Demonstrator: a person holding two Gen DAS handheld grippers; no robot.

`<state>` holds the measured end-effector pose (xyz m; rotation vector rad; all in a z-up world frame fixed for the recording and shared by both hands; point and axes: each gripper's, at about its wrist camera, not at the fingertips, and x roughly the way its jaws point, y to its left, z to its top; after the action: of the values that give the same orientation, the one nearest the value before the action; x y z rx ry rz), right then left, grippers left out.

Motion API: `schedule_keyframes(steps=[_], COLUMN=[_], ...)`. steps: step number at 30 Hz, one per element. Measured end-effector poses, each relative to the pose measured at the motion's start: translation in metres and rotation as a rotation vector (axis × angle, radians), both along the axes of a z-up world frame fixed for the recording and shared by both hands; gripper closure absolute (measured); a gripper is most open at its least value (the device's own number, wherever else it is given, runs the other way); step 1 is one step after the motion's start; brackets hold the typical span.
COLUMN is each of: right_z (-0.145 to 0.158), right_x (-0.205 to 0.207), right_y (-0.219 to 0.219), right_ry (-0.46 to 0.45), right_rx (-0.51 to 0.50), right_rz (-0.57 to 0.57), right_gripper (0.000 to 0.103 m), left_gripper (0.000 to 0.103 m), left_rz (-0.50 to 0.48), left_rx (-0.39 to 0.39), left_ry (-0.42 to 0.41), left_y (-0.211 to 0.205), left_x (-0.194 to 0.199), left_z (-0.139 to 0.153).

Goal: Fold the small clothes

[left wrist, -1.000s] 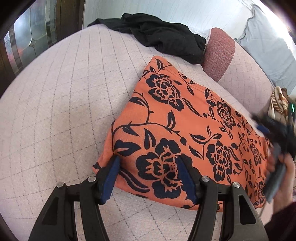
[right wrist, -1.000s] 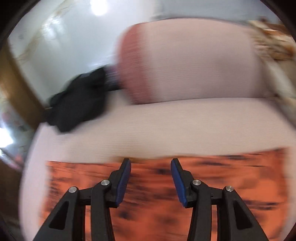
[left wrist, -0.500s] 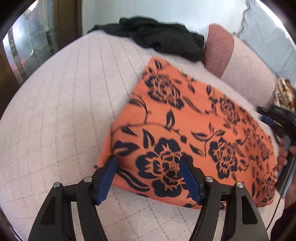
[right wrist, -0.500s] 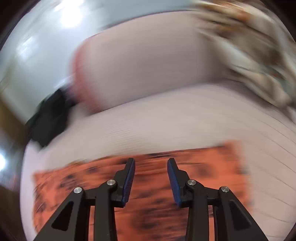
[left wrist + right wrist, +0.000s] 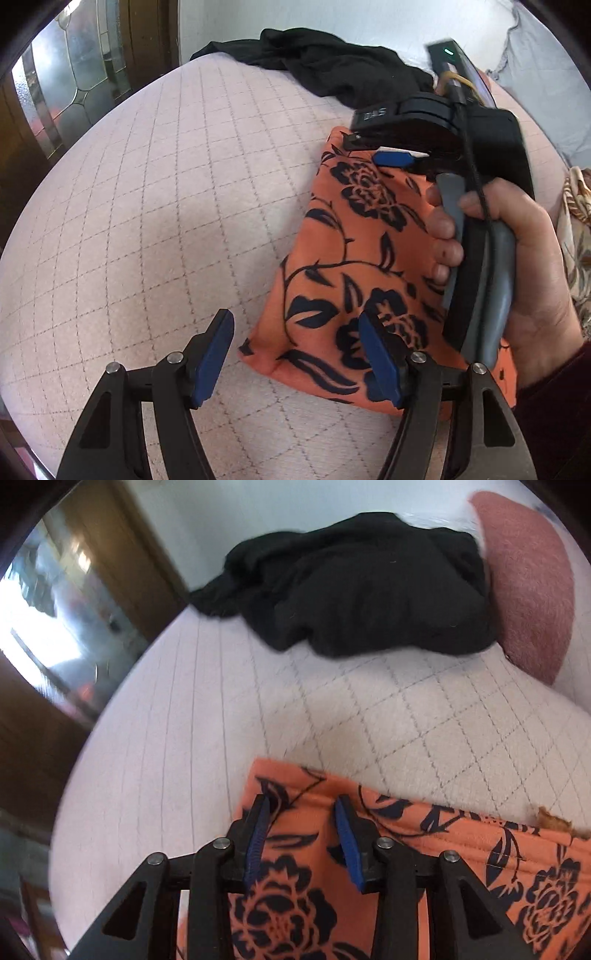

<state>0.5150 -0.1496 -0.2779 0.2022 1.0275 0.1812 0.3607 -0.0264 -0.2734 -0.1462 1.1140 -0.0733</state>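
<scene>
An orange cloth with dark blue flowers (image 5: 347, 258) lies folded on the pink quilted bed (image 5: 166, 192). My left gripper (image 5: 295, 354) is open, just above the cloth's near left corner; its right finger is over the cloth, its left finger over the bed. My right gripper (image 5: 301, 834) is open over the cloth's far left corner (image 5: 295, 797). In the left wrist view the right gripper (image 5: 391, 158) is held by a hand (image 5: 517, 266) across the cloth's right part.
A crumpled black garment (image 5: 362, 583) lies at the far edge of the bed, also in the left wrist view (image 5: 325, 66). A dark pink pillow (image 5: 528, 576) sits to its right. A patterned cloth (image 5: 576, 229) lies at the right. A wooden glass door (image 5: 74, 81) stands at the left.
The right gripper swung left across the cloth to its far left corner. The left gripper shifted a little left, so its left finger is now off the cloth.
</scene>
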Motion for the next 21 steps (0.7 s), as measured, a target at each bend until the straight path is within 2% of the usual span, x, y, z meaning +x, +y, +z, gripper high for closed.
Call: schedule_keyframes(steps=[2, 5, 8, 13, 15, 16, 18, 21], right_z=[0.003, 0.023, 0.039, 0.064, 0.065, 0.067, 0.069, 0.069], right_x=[-0.009, -0.045, -0.074, -0.172, -0.204, -0.227, -0.275, -0.332], right_y=[-0.014, -0.039, -0.069, -0.137, -0.156, -0.168, -0.192, -0.215], right_ry=[0.0, -0.039, -0.092, -0.116, -0.108, -0.107, -0.106, -0.101], right_rx=[0.065, 0.066, 0.119, 0.139, 0.143, 0.145, 0.162, 0.197], right_rz=[-0.047, -0.104, -0.176, -0.312, -0.361, -0.392, -0.451, -0.522], right_gripper=[0.064, 0.064, 0.063, 0.062, 0.052, 0.051, 0.051, 0.048], left_gripper=[0.032, 0.032, 0.032, 0.032, 0.032, 0.032, 0.031, 0.031], left_rz=[0.001, -0.012, -0.032, -0.073, -0.096, -0.109, -0.133, -0.113], left_rx=[0.005, 0.017, 0.04, 0.08, 0.091, 0.098, 0.086, 0.056], left_ry=[-0.014, -0.038, -0.072, -0.107, -0.127, -0.139, -0.143, -0.134], left_y=[-0.002, -0.005, -0.014, -0.028, -0.034, -0.037, -0.039, -0.031], left_x=[0.001, -0.007, -0.014, -0.025, -0.03, -0.034, -0.043, -0.056], left_z=[0.004, 0.008, 0.015, 0.021, 0.023, 0.025, 0.028, 0.025])
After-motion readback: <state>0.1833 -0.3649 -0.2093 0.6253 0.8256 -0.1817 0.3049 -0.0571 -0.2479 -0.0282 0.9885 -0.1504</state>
